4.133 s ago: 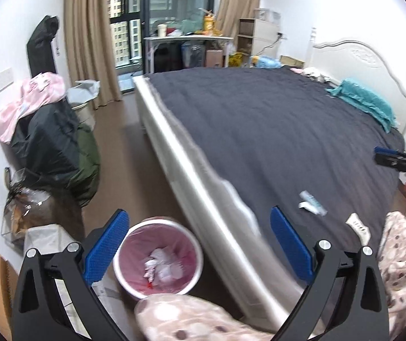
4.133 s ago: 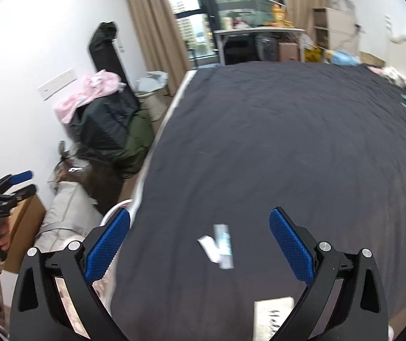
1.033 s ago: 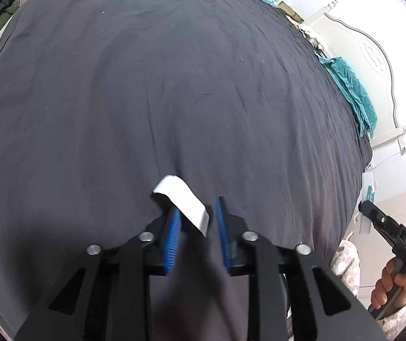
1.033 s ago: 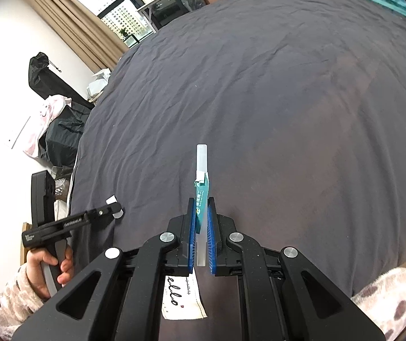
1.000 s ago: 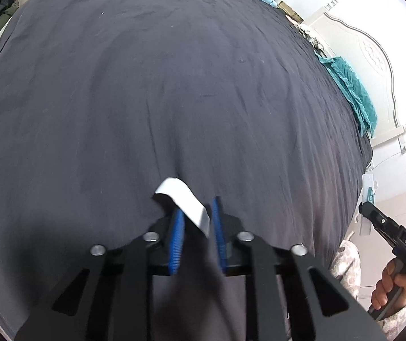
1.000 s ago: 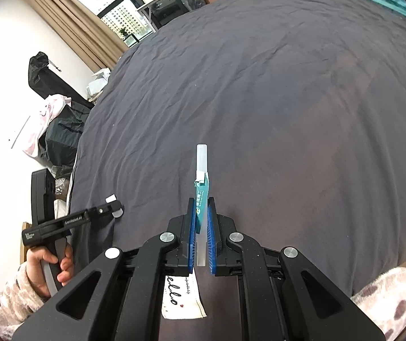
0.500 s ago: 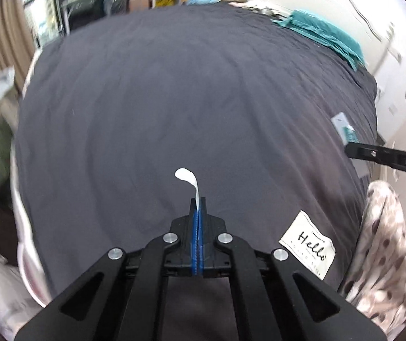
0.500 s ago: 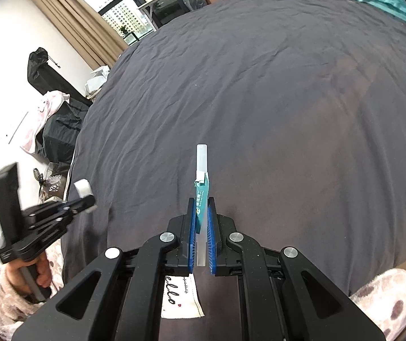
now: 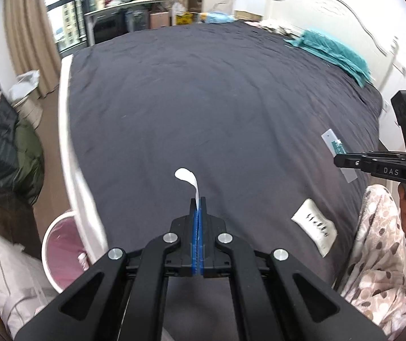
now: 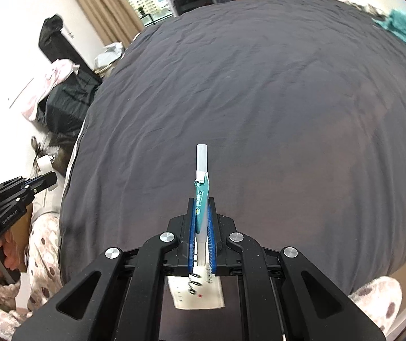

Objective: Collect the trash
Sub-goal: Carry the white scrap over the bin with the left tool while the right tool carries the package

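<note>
My left gripper (image 9: 198,202) clenches a white paper scrap (image 9: 188,178); my right gripper (image 10: 201,207) grasps a teal wrapper (image 10: 202,196), a white card (image 10: 196,292) on the bed (image 10: 259,85) beneath it.

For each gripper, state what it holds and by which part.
Left gripper: white paper scrap, pinched at its lower end. Right gripper: teal-and-clear wrapper, gripped along its lower half.

Teal wrapper (image 10: 202,199) in right claw (image 10: 202,221)

Home bedroom: dark-sheeted bed (image 9: 217,91), carved white headboard (image 9: 325,8), curtains (image 9: 21,34).
</note>
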Tool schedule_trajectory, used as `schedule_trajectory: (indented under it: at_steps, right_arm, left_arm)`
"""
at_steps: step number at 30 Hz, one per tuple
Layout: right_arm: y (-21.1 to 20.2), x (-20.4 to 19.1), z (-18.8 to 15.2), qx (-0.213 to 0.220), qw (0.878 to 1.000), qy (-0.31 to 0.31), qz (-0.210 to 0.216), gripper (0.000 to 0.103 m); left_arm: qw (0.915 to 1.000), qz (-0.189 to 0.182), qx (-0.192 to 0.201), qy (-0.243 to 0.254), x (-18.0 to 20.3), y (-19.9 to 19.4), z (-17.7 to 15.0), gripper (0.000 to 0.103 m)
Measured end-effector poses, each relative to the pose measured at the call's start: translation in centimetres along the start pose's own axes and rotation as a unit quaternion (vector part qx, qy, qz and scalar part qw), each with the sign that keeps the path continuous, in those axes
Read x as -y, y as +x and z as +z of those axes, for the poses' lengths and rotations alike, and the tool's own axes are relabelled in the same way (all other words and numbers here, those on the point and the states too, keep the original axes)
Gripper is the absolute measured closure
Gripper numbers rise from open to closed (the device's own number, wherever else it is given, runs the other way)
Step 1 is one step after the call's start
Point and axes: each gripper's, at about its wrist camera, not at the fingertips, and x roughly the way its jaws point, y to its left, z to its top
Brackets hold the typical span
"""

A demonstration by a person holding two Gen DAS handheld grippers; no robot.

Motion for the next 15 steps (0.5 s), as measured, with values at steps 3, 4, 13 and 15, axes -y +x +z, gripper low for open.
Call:
schedule_trajectory:
  at_steps: [3,4,13,15]
  right_arm:
    - [0.7,-1.7,0.8,-0.01,1.0,-0.023,0.009,0.097]
    - [1.1,-2.7,1.2,-0.014,0.999,-0.036,0.011,0.097]
    - [3.0,-10.1,3.1,-0.03,0.992,-0.116,0.029,0.097]
    - [3.9,-12.1,3.6,-0.038,0.99,-0.134,0.036,0.097]
  left_arm:
    - [0.9997,0.013,0.003,-0.022,-2.1,-1.0,-1.1,0.103]
    - [0.9994,0.017,0.004,-0.029,-2.8,-1.3,-1.5,0.103]
    - [0.9932,0.07,0.004,-0.092,-10.5,-3.9,-5.2,0.103]
    - [0.9915,0.079,0.004,-0.104,-11.9,-4.3,-5.9,0.103]
